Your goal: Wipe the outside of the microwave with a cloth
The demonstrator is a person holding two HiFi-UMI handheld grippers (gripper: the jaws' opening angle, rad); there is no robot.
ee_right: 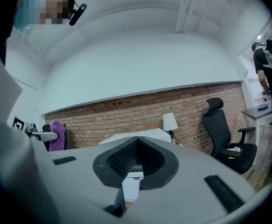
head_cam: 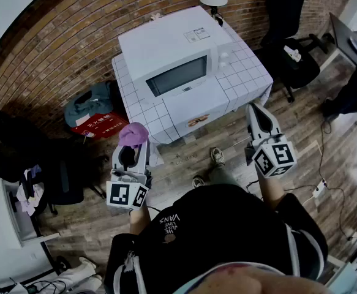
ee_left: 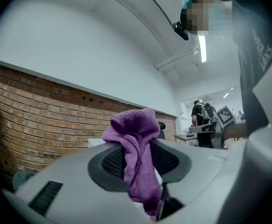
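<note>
head view: left gripper (head_cam: 133, 152) w/ purple cloth (head_cam: 133, 133) bunched at its tip, right gripper (head_cam: 256, 110) bare, both well short of the microwave (head_cam: 166, 48) on the tiled table (head_cam: 251, 72); wiping not begun. left gripper view: jaws clamped on the cloth, but only a narrow fold looks pinched and the rest flops over the top, so prob risk is it dragging out once rubbed vs the casing. right gripper view: jaws pressed together, nothing btwn; lamp (ee_right: 169, 121) stands just behind the microwave, so a wide sweep across the top could knock it.
</note>
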